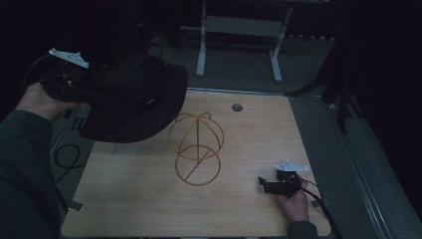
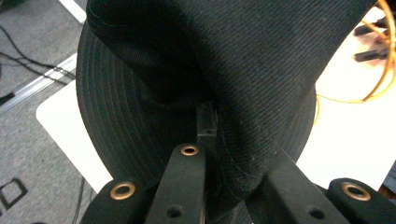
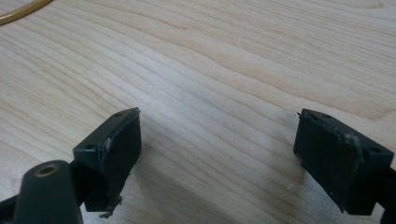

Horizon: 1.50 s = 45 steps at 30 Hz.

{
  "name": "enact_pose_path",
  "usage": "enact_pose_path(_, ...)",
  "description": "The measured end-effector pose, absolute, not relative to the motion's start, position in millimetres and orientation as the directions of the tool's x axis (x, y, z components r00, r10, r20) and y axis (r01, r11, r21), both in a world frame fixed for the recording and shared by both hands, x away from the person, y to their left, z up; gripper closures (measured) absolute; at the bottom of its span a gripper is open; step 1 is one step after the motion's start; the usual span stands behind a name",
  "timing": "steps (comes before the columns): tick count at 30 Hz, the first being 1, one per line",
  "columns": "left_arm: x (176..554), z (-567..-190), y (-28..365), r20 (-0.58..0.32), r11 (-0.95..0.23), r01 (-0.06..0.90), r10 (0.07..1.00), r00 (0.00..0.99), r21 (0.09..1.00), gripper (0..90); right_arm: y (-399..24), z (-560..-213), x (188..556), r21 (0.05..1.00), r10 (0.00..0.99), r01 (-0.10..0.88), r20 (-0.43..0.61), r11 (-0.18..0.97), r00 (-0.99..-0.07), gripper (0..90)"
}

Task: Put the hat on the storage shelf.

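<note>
On a pale wooden table [image 1: 149,199] in a dim room, a gold wire dome-shaped hat stand [image 1: 195,148] waits at centre frame. At upper left, the left gripper [image 1: 74,82] pinches a black wide-brimmed fabric hat [image 1: 134,99]; the right gripper [image 1: 271,186] rests wide open, empty, at lower right. Likely next: lowering the hat squarely over the stand.

Light wooden table [image 1: 149,199], grey carpet floor [image 1: 323,134] — white metal frame [image 1: 239,30] beyond, dark surroundings.

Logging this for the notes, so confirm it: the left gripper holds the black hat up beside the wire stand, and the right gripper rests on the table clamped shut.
One thing is wrong: the right gripper is not clamped shut. The right gripper view shows its jaws wide apart with bare table between them. The rest holds: the left gripper pinches the black hat up beside the wire stand, and the right gripper rests low at the table.
</note>
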<state>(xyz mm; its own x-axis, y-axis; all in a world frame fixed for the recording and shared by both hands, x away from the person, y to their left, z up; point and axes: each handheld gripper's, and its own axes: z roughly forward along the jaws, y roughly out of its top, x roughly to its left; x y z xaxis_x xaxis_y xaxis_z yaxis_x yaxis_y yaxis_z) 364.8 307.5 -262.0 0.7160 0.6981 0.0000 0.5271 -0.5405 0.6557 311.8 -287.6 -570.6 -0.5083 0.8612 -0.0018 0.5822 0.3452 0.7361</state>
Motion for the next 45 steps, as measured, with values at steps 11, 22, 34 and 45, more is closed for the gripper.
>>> enact_pose_path(11, 358.8, -253.9, 300.4, -0.03, -0.541, 0.48, 0.642, 0.766, 0.69, 88.2, -287.5, -570.6, 311.7, 0.736, 0.861, 0.582, -0.001, 0.345, -0.508, 14.9)
enact_pose_path(22, 355.9, -252.3, 267.9, -0.026, -0.605, 0.41, 0.541, 0.841, 0.683, 88.1, -287.5, -570.6, 311.7, 0.736, 0.861, 0.582, -0.001, 0.345, -0.508, 14.9)
enact_pose_path(34, 356.4, -264.0, 215.5, -0.005, -0.708, 0.36, 0.45, 0.893, 0.607, 87.9, -287.5, -570.6, 311.7, 0.736, 0.861, 0.582, -0.002, 0.346, -0.509, 14.9)
enact_pose_path(45, 363.1, -282.1, 168.8, -0.007, -0.753, 0.323, 0.39, 0.921, 0.574, 86.2, -287.4, -570.5, 311.6, 0.736, 0.861, 0.583, 0.0, 0.344, -0.508, 14.9)
